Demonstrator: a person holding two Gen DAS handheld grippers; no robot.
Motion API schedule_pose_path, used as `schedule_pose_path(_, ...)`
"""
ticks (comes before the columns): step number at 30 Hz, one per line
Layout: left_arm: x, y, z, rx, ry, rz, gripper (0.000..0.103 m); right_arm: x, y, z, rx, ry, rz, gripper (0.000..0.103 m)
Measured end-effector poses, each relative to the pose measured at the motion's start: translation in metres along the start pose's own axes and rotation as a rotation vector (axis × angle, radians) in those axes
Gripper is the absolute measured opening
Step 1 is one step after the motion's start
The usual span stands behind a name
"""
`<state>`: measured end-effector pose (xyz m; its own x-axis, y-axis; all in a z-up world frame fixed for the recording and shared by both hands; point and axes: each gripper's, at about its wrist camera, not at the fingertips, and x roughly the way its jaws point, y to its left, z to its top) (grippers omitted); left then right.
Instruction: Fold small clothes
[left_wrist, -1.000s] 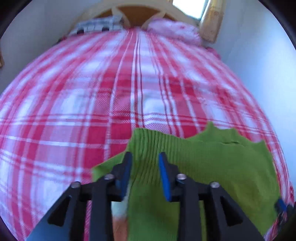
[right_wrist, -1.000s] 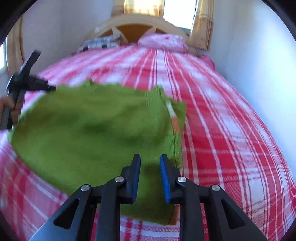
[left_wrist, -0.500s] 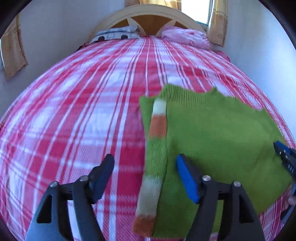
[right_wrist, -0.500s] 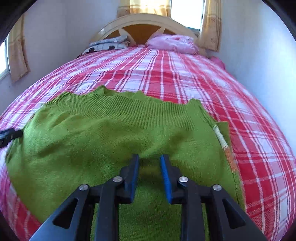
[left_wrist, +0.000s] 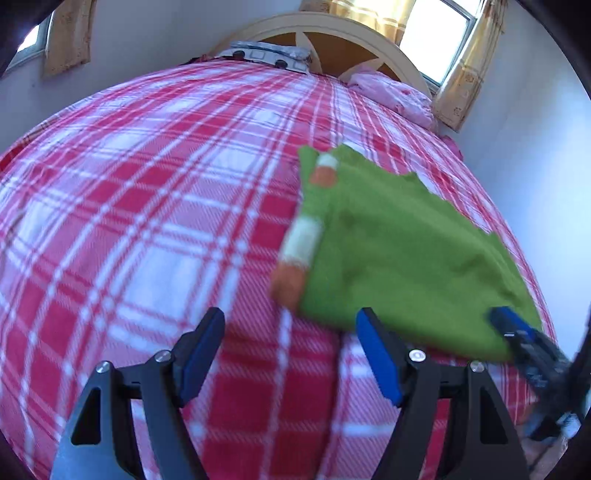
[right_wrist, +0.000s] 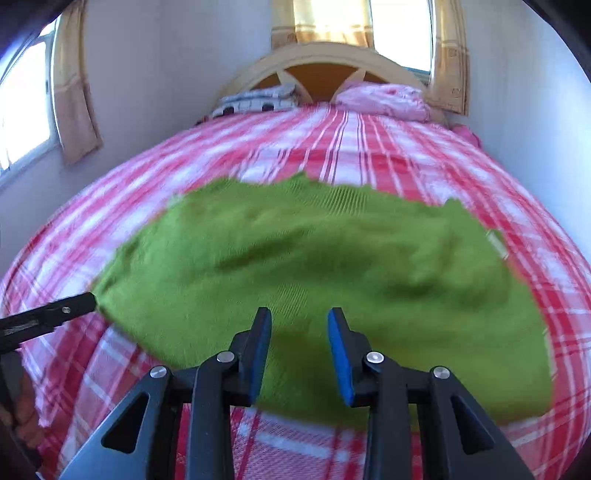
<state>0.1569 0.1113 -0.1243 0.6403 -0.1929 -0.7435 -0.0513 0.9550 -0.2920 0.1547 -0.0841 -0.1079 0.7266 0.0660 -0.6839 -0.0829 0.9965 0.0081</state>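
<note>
A green knit sweater (left_wrist: 402, 254) lies folded on the red and white plaid bedspread (left_wrist: 147, 221). Its orange and white striped sleeve (left_wrist: 301, 240) runs along its left edge. My left gripper (left_wrist: 290, 325) stands wide open over bare bedspread, just left of the sweater's near corner, holding nothing. My right gripper (right_wrist: 299, 321) hovers over the sweater's (right_wrist: 314, 258) near edge. Its jaws are opening, and the pads do not press on the cloth. Each gripper shows in the other's view: the right gripper (left_wrist: 524, 343) by the sweater's right corner, a left finger (right_wrist: 55, 314) at its left corner.
A wooden headboard (right_wrist: 325, 59) with a patterned pillow (right_wrist: 258, 99) and a pink pillow (right_wrist: 384, 99) closes the far end of the bed. A white wall (left_wrist: 535, 129) runs close along the right side. Curtained windows (right_wrist: 26, 110) are on the left and behind. A hand (right_wrist: 26, 410) shows at lower left.
My left gripper let go of the sweater's edge, opened wide and moved left off the cloth. My right gripper's jaws widened as it drew back to the sweater's near edge.
</note>
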Motion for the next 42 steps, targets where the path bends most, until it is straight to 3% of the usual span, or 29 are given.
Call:
schedule_pose_path(3,0.003,-0.007,-0.001,-0.001,-0.006,-0.042,0.076,0.008,0.001,-0.005,-0.005,0.015,-0.016,0.036)
schedule_pose_path(8,0.013,0.003,0.008,-0.193,-0.037,-0.178,0.081,0.008,-0.005,-0.007,0.023,0.010,0.011,0.038)
schedule_pose_path(11,0.024,-0.009,0.019,-0.226,-0.031,-0.167,0.082,0.009,-0.003,-0.007,0.015,0.011,0.003,0.039)
schedule_pose_path(13,0.029,-0.017,0.025,-0.230,-0.023,-0.202,0.081,0.009,-0.003,-0.007,0.016,0.010,0.004,0.039)
schedule_pose_path(14,0.031,-0.018,0.028,-0.244,-0.021,-0.212,0.078,0.009,-0.003,-0.008,0.018,0.010,0.007,0.039)
schedule_pose_path(16,0.035,-0.018,0.032,-0.265,-0.028,-0.226,0.059,0.008,-0.003,-0.008,0.022,0.009,0.011,0.039)
schedule_pose_path(19,0.044,-0.012,0.033,-0.270,-0.020,-0.172,0.036,0.008,-0.003,-0.008,0.021,0.009,0.010,0.039)
schedule_pose_path(30,0.051,0.008,0.029,-0.359,-0.029,-0.274,0.045,0.005,-0.003,-0.003,0.022,0.011,0.019,0.040)
schedule_pose_path(33,0.053,0.010,0.030,-0.353,-0.056,-0.257,0.040,-0.004,0.003,0.021,0.037,-0.028,0.083,0.041)
schedule_pose_path(34,0.053,0.010,0.028,-0.347,-0.061,-0.251,0.035,-0.007,0.008,0.036,0.035,-0.048,0.109,0.046)
schedule_pose_path(35,0.053,0.009,0.027,-0.340,-0.070,-0.250,0.034,-0.006,0.015,0.053,0.024,-0.061,0.139,0.062)
schedule_pose_path(37,0.053,0.008,0.027,-0.335,-0.068,-0.253,0.033,0.003,0.028,0.079,0.011,-0.065,0.185,0.073)
schedule_pose_path(40,0.053,0.011,0.026,-0.337,-0.073,-0.272,0.033,0.039,0.054,0.115,-0.017,-0.017,0.247,0.073)
schedule_pose_path(42,0.052,0.012,0.025,-0.338,-0.079,-0.277,0.033,0.075,0.080,0.132,-0.066,0.067,0.278,0.073)
